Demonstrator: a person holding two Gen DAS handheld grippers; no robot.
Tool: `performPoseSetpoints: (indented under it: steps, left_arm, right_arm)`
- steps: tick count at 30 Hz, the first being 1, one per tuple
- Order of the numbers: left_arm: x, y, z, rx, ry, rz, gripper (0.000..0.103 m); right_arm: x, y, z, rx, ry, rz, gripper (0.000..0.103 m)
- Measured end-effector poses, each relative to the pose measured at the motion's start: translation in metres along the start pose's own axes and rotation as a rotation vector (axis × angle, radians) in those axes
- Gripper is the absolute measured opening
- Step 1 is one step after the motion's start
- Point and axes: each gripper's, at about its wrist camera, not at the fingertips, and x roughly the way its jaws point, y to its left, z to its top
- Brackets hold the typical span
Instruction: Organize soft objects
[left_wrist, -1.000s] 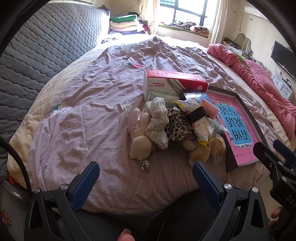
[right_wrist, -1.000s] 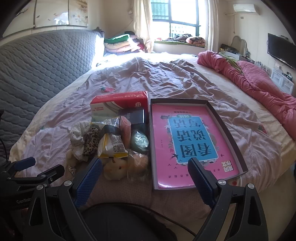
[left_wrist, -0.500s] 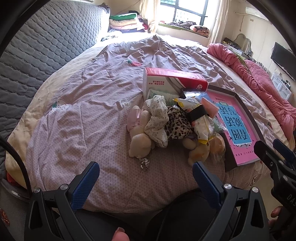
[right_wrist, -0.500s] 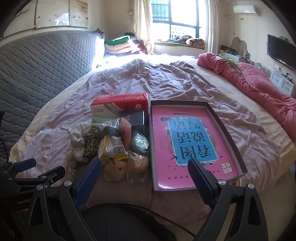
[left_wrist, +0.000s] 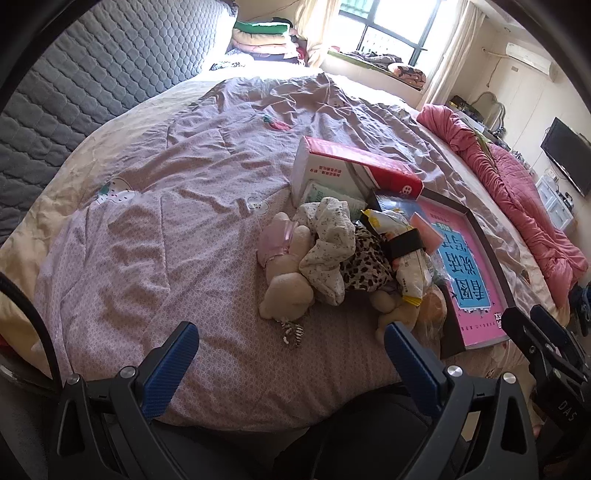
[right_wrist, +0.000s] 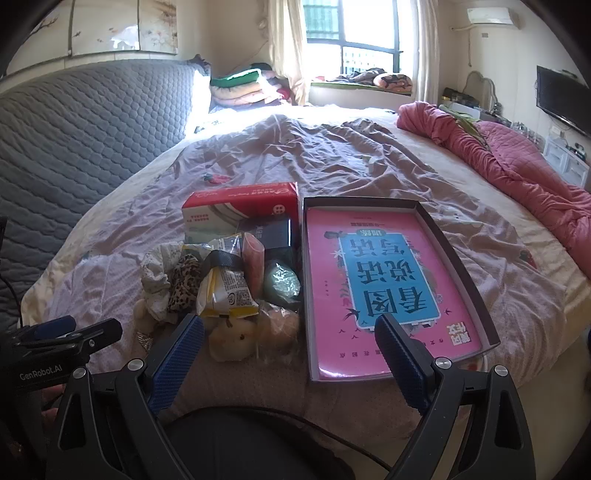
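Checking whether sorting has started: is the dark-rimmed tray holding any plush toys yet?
No, the tray holds only the pink book; the plush toys lie beside it on the bed.

Window (right_wrist: 354, 48) daylight glares – sharp centre, fisheye-warped, dark edges.

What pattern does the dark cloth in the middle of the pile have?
The dark cloth has a leopard print, brown and black spots. It shows best in the left wrist view.

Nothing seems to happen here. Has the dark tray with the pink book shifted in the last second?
No. In the right wrist view the tray sits where it did, its left wall still right beside the right end of the red box.
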Motion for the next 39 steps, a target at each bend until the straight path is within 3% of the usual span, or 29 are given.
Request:
performPoseSetpoints:
  steps: [13, 16, 26, 33, 39]
  left_arm:
    - [0.029, 0.021, 0.003, -0.026, 0.050, 0.020, 0.098]
    - [0.042, 0.028, 0.005, -0.025, 0.081, 0.017, 0.087]
    - [0.075, 0.012, 0.008, 0.068, 0.134, 0.014, 0.076]
    - [0.088, 0.010, 0.009, 0.073, 0.146, -0.012, 0.056]
    - [0.089, 0.015, 0.013, 0.067, 0.124, -0.031, 0.055]
  right_arm:
    - [0.022, 0.001, 0.001, 0.003, 0.037, 0.044, 0.094]
    - [0.026, 0.003, 0.001, -0.004, 0.043, 0.044, 0.094]
    - [0.046, 0.012, 0.006, -0.019, 0.076, 0.055, 0.094]
    - [0.064, 0.028, 0.017, -0.030, 0.088, 0.091, 0.094]
    - [0.085, 0.040, 0.022, -0.056, 0.108, 0.115, 0.093]
